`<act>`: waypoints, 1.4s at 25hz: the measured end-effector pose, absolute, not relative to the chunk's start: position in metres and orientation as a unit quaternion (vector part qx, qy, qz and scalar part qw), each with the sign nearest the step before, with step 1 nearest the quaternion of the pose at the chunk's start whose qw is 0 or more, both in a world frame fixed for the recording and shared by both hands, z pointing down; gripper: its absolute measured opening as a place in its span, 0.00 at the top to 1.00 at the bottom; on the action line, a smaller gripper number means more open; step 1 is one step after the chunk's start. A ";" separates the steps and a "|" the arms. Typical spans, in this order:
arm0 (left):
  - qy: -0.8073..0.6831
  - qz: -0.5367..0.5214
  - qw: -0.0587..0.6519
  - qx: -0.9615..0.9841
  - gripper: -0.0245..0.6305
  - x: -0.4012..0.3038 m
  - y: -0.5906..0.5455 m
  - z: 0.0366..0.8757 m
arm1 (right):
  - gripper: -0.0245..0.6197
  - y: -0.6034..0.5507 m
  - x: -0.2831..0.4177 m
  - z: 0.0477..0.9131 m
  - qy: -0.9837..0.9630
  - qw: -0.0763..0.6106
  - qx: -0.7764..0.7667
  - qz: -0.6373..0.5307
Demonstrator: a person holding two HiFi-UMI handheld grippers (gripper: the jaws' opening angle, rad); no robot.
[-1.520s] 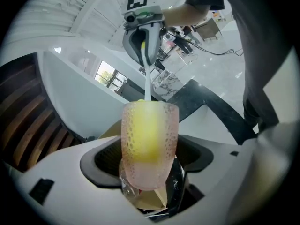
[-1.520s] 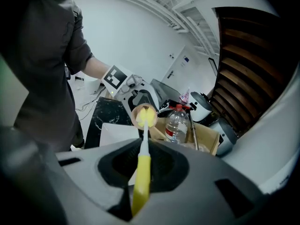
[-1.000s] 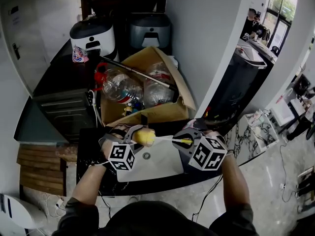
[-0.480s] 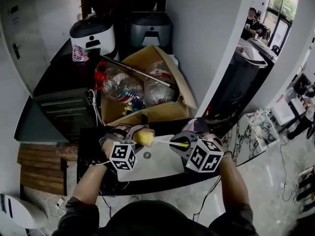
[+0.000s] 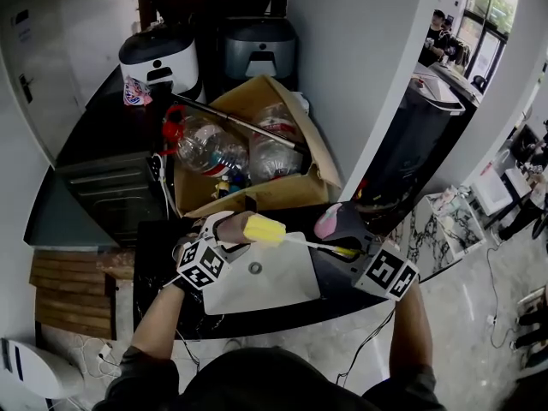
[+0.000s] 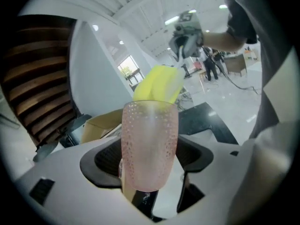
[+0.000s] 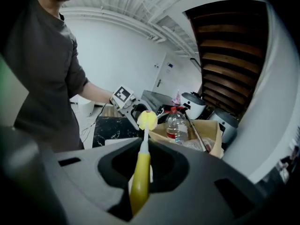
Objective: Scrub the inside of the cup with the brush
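Left claw (image 5: 229,228) sits on the left side in the head view. Its two jaws press on a pink cup (image 6: 150,144) from both sides, so this claw holds the cup tight. You can see through the cup, and it has tiny dots all over it. The cup lies almost on its side, up in the air, and its open end points to the right.

Right at the open end of the cup is the soft yellow sponge (image 5: 263,229). It is the head of the brush (image 7: 139,177). I cannot tell if the tip of the sponge is inside the cup. A thin white stick goes from the sponge to the right and meets the fat yellow handle.

The right claw (image 5: 345,248) has its jaws closed on that yellow handle, so it grips the brush. The brush points back to the left, at the cup.

Under the cup and the brush is a white sink (image 5: 282,291) with a small round drain (image 5: 255,269). The sink sits in a black counter (image 5: 154,255).

Farther back, on the left, stands a white and black machine (image 5: 158,58). To the right of it is a cardboard box (image 5: 318,174) with big plastic bottles (image 5: 214,152) inside.
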State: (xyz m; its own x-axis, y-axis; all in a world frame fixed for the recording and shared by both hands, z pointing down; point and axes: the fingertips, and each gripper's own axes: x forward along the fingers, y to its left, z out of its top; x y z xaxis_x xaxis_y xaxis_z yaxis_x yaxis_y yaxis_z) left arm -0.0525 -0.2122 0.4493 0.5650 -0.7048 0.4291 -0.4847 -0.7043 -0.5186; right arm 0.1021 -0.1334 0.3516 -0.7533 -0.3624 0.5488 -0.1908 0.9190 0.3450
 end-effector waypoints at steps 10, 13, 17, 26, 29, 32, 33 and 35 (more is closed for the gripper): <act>0.421 -0.032 -0.018 -0.907 0.43 -0.053 -0.208 0.439 | 0.90 -0.130 0.153 0.300 -0.914 0.000 0.396 -0.088; 0.435 0.022 -0.066 -0.898 0.43 -0.054 -0.206 0.452 | 0.90 -0.127 0.167 0.301 -0.895 -0.039 0.438 -0.076; 0.445 0.031 -0.078 -0.892 0.43 -0.053 -0.205 0.469 | 0.90 -0.122 0.169 0.305 -0.894 -0.032 0.440 -0.078; 0.445 -0.001 -0.094 -0.891 0.43 -0.044 -0.211 0.529 | 0.90 -0.131 0.169 0.317 -0.894 -0.025 0.444 -0.062; 0.445 -0.019 -0.107 -0.889 0.43 -0.043 -0.215 0.561 | 0.90 -0.138 0.173 0.324 -0.893 -0.019 0.447 -0.055; 0.444 -0.039 -0.118 -0.888 0.43 -0.040 -0.218 0.596 | 0.90 -0.145 0.177 0.331 -0.892 -0.014 0.449 -0.049; 0.443 -0.045 -0.121 -0.887 0.43 -0.039 -0.218 0.607 | 0.90 -0.147 0.178 0.334 -0.892 -0.011 0.450 -0.048; 0.441 -0.058 -0.127 -0.886 0.43 -0.036 -0.220 0.628 | 0.90 -0.152 0.180 0.338 -0.891 -0.006 0.452 -0.046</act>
